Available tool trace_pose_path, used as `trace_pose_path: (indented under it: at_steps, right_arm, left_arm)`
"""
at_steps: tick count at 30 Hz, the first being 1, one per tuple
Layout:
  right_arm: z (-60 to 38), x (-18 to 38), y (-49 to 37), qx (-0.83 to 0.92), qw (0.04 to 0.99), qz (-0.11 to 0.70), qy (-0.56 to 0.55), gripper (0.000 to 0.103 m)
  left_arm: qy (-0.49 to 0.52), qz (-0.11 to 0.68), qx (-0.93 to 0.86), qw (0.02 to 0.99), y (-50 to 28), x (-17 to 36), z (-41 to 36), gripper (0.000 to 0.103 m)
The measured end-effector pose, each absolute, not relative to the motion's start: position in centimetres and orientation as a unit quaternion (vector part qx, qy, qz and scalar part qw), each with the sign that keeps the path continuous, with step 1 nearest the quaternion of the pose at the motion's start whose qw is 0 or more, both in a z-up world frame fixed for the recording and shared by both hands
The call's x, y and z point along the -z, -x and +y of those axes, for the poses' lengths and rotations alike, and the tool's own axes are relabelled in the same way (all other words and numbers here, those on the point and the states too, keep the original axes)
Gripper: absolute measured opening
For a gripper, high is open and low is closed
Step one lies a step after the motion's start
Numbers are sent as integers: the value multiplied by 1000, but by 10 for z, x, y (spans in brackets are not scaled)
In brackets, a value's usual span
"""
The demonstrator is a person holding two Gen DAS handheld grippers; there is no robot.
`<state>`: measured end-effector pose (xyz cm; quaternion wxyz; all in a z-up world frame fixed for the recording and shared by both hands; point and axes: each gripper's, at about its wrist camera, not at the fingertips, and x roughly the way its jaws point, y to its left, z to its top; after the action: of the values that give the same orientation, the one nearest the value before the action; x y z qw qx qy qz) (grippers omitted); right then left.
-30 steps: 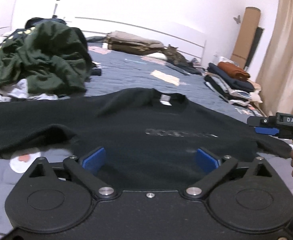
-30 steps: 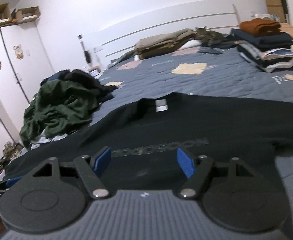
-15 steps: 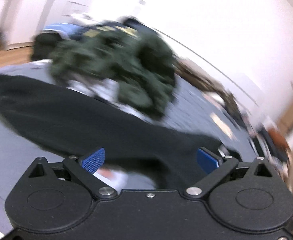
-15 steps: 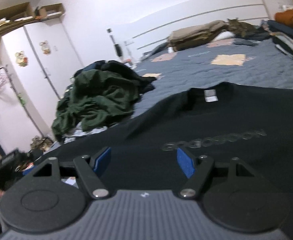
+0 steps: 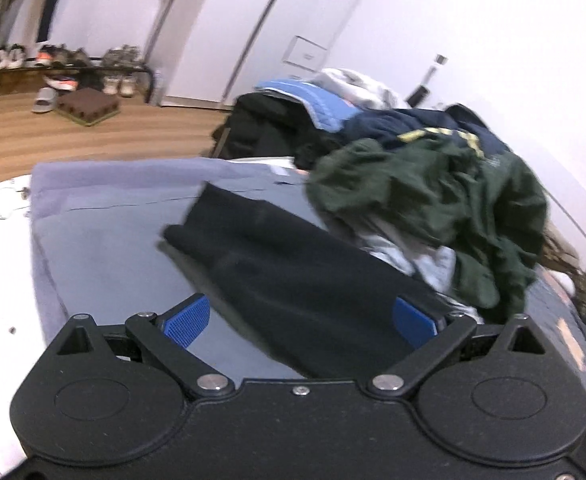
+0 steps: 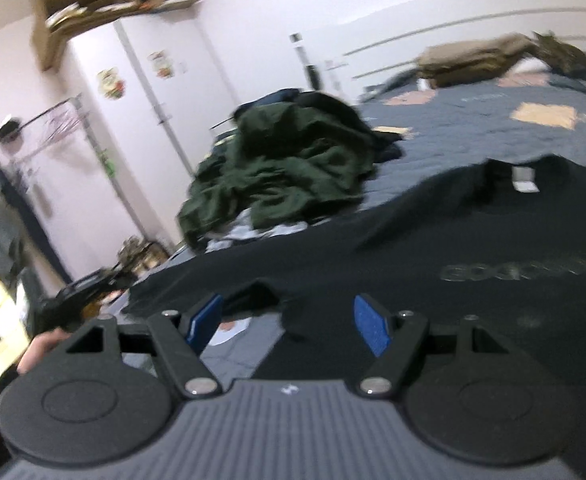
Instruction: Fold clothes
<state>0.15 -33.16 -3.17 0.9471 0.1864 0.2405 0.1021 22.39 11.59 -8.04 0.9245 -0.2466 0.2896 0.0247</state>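
A black sweatshirt (image 6: pixel 473 248) lies spread flat on the grey-blue bed cover (image 6: pixel 473 128), with grey lettering on its chest and a white neck label (image 6: pixel 525 180). My right gripper (image 6: pixel 289 324) is open just above its left armpit and hem corner, holding nothing. In the left wrist view the sweatshirt's left sleeve (image 5: pixel 277 264) stretches out to its cuff near the bed corner. My left gripper (image 5: pixel 301 320) hovers open over that sleeve, which runs between the blue pads (image 5: pixel 187 320) without being pinched.
A heap of unfolded clothes topped by a dark green garment (image 5: pixel 433 200) sits right behind the sleeve. Folded beige items (image 6: pixel 473 60) lie at the headboard. The bed edge (image 5: pixel 37 216) drops to a wooden floor with a shoe rack (image 5: pixel 65 68). A person's hand (image 6: pixel 41 348) shows at the lower left.
The left gripper swung left from the sweatshirt's chest out along the sleeve toward the cuff, rolling as it went. The right gripper turned left toward the armpit. Both stayed open.
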Motion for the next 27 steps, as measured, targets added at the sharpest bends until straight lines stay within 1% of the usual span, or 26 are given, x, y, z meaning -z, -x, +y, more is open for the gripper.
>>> trace_pose_path:
  at_steps: [7,13,14,15,16,18,19,22,24,25,26,27]
  right_arm:
    - [-294,33,1,-158,938,254,-172,72]
    - [-285,35,3,-170,936,260,-168,72]
    - [-285,36,4,-169,935,261,-168,72]
    - [-286,36,4,-170,935,261,-170,72]
    - [-287,36,4,-170,934,261,-173,72]
    - [-288,36,5,-171,934,260,-176,72]
    - [-288,36,5,-171,934,260,-177,72]
    - [-289,36,4,-173,933,260,-180,72]
    - [-289,35,5,-176,932,260,-183,72]
    - [-288,35,5,-179,931,260,-183,72]
    - [-287,34,5,-182,930,260,-184,72]
    - [-286,34,6,-184,930,260,-183,72]
  left_arm:
    - [255,313,-34,914,-249,102,131,99]
    - [277,324,-38,904,-264,116,136,96]
    - [280,326,-39,902,-266,119,137,93]
    - [284,328,-39,900,-268,121,138,87]
    - [293,330,-40,896,-270,124,139,85]
    - [318,329,-42,888,-271,128,144,73]
    - [328,327,-41,885,-272,130,146,70]
    - [348,324,-35,879,-274,132,151,56]
    - [356,323,-31,876,-276,133,152,29]
    - [357,321,-32,877,-276,133,151,23]
    - [353,317,-31,880,-276,132,150,15]
    - [348,312,-30,884,-275,130,148,12]
